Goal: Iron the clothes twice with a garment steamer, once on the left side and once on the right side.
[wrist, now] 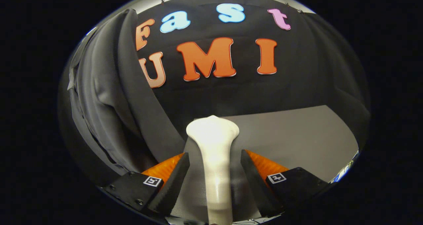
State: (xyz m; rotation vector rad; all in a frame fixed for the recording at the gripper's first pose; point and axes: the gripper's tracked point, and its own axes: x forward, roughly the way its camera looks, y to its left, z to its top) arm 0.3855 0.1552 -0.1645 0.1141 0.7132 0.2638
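Observation:
A white garment steamer runs up between my fingers, its wide head just beyond the fingertips and its slim handle reaching back toward me. My gripper stands open around the handle, with a narrow gap showing on each side, so neither finger presses on it. A dark grey garment hangs in folds to the left of the fingers, beyond the left fingertip. The steamer's head points at the back wall, to the right of the garment and not touching it.
A grey table top spreads ahead and to the right of the fingers, ending at the black cloth wall. A bit of coloured material lies at the table's near right corner.

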